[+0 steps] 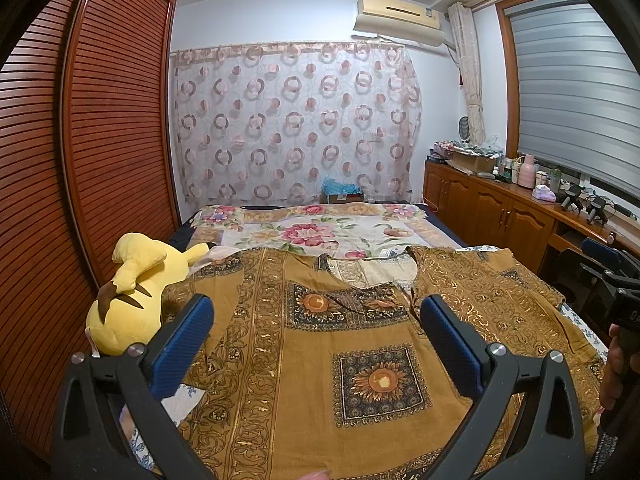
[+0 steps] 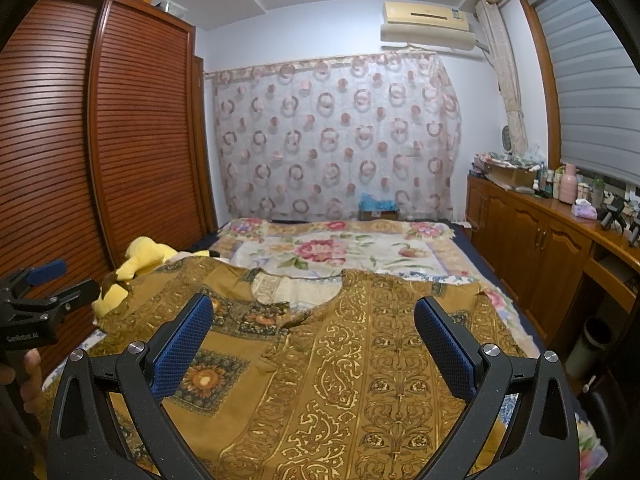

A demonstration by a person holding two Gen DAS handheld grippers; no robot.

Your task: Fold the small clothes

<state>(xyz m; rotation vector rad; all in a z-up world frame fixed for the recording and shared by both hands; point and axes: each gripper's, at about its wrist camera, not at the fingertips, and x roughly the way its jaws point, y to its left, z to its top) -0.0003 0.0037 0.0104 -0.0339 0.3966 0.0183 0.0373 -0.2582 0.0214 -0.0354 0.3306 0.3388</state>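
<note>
Item: mustard printed garment (image 1: pixel 360 360), flat on bed (image 1: pixel 320 232). I judged it light, limp; grip the sleeve hems. Left gripper (image 1: pixel 316 344) and right gripper (image 2: pixel 312 344) gaped wide, empty.

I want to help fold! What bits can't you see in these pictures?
- Shirt: its bottom hem is cut off by the lower edge in both views, partly behind the tongs.
- Yellow plush toy: its face is turned away; in the right wrist view the shirt covers most of it.
- Bottles on the cabinet: too small to read.
- Left tongs and right tongs: open, touching nothing.
</note>
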